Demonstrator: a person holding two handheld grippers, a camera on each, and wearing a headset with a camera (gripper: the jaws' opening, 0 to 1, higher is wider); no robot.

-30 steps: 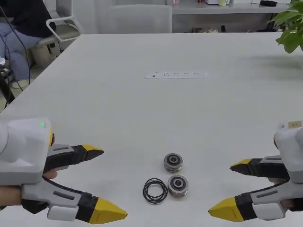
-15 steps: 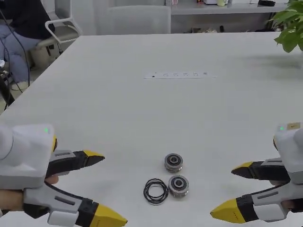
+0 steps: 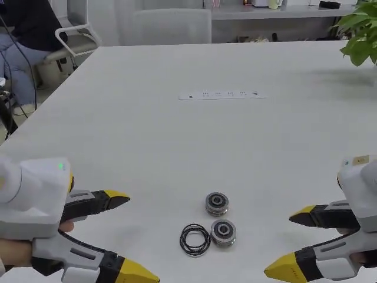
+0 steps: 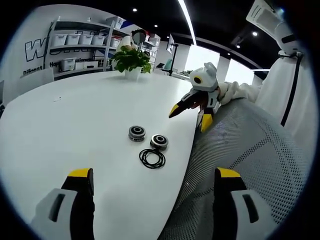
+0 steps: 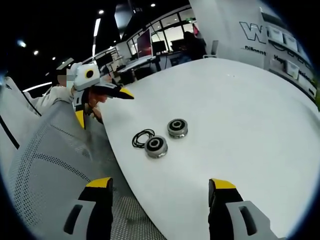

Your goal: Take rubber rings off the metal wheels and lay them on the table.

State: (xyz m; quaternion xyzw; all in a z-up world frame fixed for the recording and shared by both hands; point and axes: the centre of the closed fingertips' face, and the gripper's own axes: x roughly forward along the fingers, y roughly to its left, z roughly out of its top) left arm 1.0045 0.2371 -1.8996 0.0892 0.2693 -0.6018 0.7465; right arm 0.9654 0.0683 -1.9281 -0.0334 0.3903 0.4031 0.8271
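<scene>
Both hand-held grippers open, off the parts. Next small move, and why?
Probably ease the left hand-held gripper toward the far wheel: its jaws stand open, black rings already lie beside the near wheel, and the far one has none by it.

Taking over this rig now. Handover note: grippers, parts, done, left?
Left gripper: open, empty, left of the parts. Right gripper: open, empty, to their right.
Far wheel and near wheel sit close together near the table edge. Rubber rings lie loose on the table, just left of the near wheel.
Done: those rings are off.
Left: check both wheels for remaining rings; cannot tell here.
</scene>
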